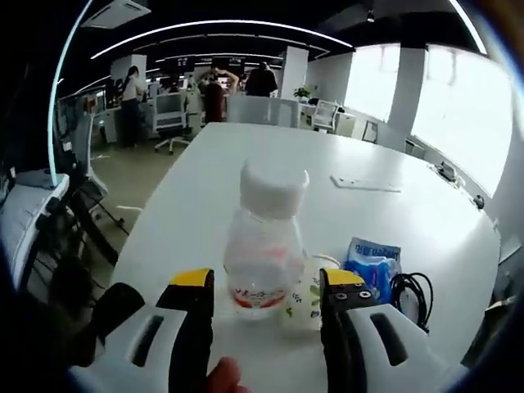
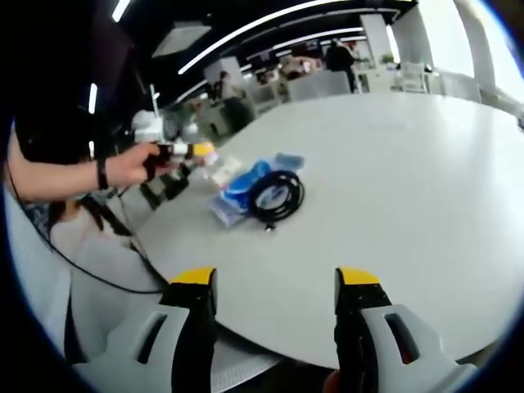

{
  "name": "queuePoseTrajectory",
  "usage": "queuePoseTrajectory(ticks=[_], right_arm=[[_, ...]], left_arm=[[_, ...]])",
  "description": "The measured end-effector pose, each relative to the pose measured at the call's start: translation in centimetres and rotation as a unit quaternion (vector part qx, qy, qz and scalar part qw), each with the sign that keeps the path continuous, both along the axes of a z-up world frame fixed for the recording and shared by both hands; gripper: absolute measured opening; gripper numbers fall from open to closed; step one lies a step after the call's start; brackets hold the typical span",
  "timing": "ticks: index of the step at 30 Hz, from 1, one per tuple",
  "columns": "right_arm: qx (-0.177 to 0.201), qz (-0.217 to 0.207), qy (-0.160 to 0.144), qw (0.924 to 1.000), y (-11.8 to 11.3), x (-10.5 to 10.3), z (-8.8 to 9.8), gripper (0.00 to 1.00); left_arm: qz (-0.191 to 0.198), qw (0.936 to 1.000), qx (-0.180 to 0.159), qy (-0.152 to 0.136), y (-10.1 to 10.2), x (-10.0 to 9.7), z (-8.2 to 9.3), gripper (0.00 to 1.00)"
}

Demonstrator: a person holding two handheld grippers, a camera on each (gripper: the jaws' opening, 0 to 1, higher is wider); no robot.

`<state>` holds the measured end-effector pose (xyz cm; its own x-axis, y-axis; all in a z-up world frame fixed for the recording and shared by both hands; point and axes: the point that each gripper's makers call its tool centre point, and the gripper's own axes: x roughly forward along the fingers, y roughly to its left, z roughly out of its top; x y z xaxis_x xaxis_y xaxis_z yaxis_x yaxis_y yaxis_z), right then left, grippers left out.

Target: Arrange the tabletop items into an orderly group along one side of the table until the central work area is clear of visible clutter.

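Bottle [image 1: 266, 246] stands centre frame between the open left gripper [image 1: 266, 304] jaws, contact unclear; blue packet [image 1: 372, 262] and black cable [image 1: 412, 293] lower right. Right gripper [image 2: 277, 301] open, empty.

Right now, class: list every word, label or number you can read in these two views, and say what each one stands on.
None can be read.
Bottle: red label band, print too blurred.
Blue packet: white lettering, too small.
Small carton beside the bottle: markings unreadable.
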<state>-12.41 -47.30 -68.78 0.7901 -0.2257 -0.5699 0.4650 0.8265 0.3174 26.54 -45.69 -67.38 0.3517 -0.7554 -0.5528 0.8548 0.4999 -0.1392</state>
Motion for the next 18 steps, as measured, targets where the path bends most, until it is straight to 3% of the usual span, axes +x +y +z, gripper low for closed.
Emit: queuePoseTrajectory(ticks=[10,18], right_arm=[[0.005,0.006,0.002,1.0,0.4,0.2,-0.6,0.56],[0.004,0.015,-0.001,0.9999,0.5,1.1,-0.5,0.56]], left_arm=[[0.014,0.9998,0.009,0.012,4.8,-2.3,-1.5,0.5],[-0.005,0.9996,0.016,0.024,5.5,-5.8,-2.0,0.49]])
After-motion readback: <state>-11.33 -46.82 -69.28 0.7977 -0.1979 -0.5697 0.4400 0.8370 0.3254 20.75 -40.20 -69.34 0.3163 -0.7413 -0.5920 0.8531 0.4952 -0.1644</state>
